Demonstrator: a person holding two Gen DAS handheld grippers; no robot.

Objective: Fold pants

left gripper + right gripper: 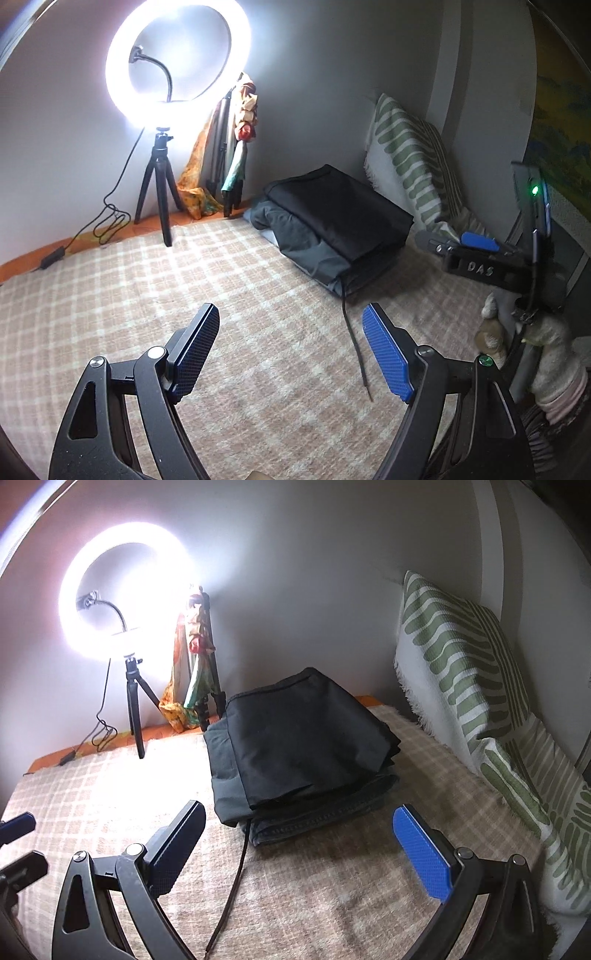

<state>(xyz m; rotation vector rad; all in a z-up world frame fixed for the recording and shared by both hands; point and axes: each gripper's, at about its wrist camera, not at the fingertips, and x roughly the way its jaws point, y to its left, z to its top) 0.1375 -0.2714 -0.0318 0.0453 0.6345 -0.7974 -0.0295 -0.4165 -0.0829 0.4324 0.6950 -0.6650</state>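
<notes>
The checked beige blanket point(166, 280) fills the lower half of both views, lit by a ring light point(177, 59) at upper left. Nearest, my left gripper point(291, 350) and right gripper point(299, 845) both hang with jaws spread, nothing between them. A dark cord point(236, 882) trails toward me at centre. Beyond it, mid-frame, lie the pants point(306, 738), already stacked. I judge I should descend slowly, approach the near hem squarely, and avoid snagging that cord.

left gripper point(290, 354) is pointing fwd & tilting down, jaws standing wide apart, nothing btwn them. right gripper point(299, 853) is angling down too, jaws spread wide, pads point(423, 853) touching nothing, both empty.
</notes>
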